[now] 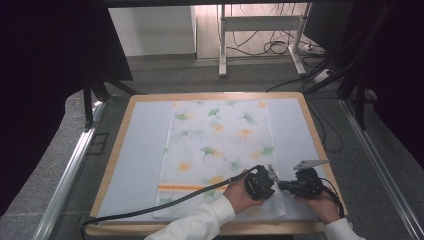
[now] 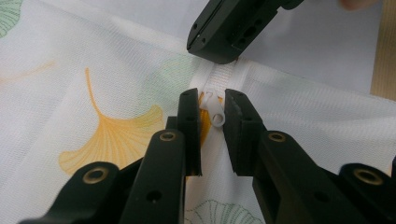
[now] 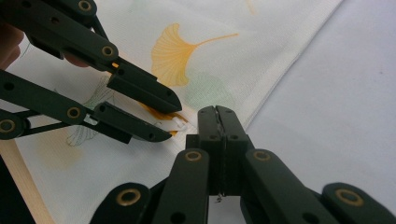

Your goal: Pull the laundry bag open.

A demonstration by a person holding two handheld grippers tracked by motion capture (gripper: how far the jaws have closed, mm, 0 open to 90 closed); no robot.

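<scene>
A white cloth cover (image 1: 220, 145) printed with green and orange ginkgo leaves lies flat on a pale blue mat (image 1: 145, 160). Its white zipper pull (image 2: 216, 111) sits at the near right edge. My left gripper (image 2: 212, 109) stands open, one jaw on each side of the pull. My right gripper (image 3: 217, 122) is shut, its tip pressed onto the end of the zipper band (image 2: 233, 74) just past the pull. In the high view the left gripper (image 1: 272, 184) and right gripper (image 1: 284, 186) meet tip to tip at the cover's near right corner.
The mat covers a wooden table (image 1: 112, 160) with a raised rim. A black cable (image 1: 165, 202) trails from the left gripper across the cover's near edge. Beyond the table are a white stand (image 1: 260, 30) and floor cables (image 1: 280, 47).
</scene>
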